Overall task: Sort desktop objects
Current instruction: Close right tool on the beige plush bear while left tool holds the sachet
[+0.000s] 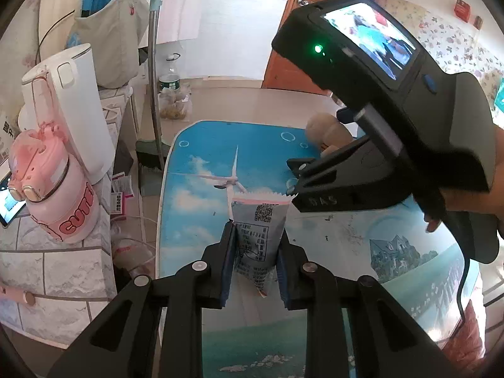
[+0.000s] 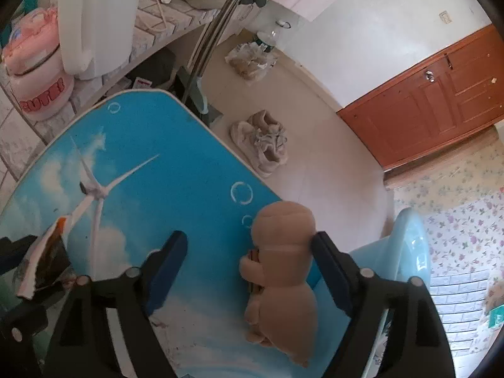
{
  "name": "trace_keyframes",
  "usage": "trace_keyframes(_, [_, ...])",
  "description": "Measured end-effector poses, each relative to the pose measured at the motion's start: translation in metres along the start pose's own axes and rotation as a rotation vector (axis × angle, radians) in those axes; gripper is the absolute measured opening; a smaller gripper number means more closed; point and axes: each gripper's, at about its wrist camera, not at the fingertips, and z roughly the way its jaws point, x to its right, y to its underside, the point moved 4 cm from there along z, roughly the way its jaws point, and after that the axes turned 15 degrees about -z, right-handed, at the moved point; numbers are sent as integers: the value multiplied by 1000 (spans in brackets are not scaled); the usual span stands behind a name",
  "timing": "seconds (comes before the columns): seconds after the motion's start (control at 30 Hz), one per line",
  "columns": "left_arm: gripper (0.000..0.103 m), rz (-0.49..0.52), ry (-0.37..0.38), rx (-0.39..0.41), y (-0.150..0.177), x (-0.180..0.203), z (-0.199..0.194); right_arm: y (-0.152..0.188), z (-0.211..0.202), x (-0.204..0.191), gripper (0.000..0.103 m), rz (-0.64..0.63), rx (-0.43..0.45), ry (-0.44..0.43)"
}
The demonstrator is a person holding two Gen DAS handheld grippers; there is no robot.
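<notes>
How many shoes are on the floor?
2 shoes, side by side on the floor just past the table's far edge. Others may be hidden behind the table.

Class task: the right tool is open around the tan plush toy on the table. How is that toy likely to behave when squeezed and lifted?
The tan plush toy looks soft and padded, so it will probably squash between the right tool pads. It probably weighs little for its bulk. Its limbs may droop once lifted.

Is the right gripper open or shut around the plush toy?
Open: the right gripper straddles the plush toy, one finger clearly apart from it.
</notes>
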Motion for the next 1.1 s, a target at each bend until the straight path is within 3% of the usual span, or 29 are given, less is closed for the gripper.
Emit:
trace_keyframes(0.13, [22, -8, -9, 5, 1, -3, -3, -2, 0, 1, 79, -4, 8, -29])
trace_keyframes(0.2, [22, -16, -14, 8, -1, -7, -3, -2, -8, 4, 57, -35, 43, -11])
trace_keyframes(0.23, [22, -22, -14, 8, -1, -9, -2, -1, -14, 7, 34, -33, 60, 1])
trace_keyframes(0.27, [22, -29, -14, 9, -2, -10, -2, 0, -20, 11, 20, -20, 78, -12])
trace_keyframes(0.37, [22, -30, -23, 11, -2, -10, -1, 3, -30, 20, 5, 1, 113, -78])
trace_keyframes(0.53, [22, -28, -32, 13, -1, -9, 0, 12, -37, 16, 5, -9, 136, -117])
trace_keyframes(0.63, [22, -29, -33, 14, -1, -9, 0, 18, -42, 10, 5, 16, 159, -250])
trace_keyframes(0.67, [22, -30, -33, 14, -1, -7, -3, 19, -44, 11, 5, 21, 170, -255])
trace_keyframes(0.73, [22, -28, -33, 14, -1, -7, -3, 17, -48, 13, 8, 28, 194, -210])
trace_keyframes(0.83, [22, -25, -32, 13, -3, -6, -3, 12, -43, 22, 33, 25, 166, -159])
trace_keyframes(1.03, [22, -14, -32, 10, -8, -8, 1, -1, -7, 32, 37, -68, -3, -55])
trace_keyframes(1.1, [22, -10, -33, 9, -10, -7, 1, -6, 6, 31, 40, -153, -74, 4])
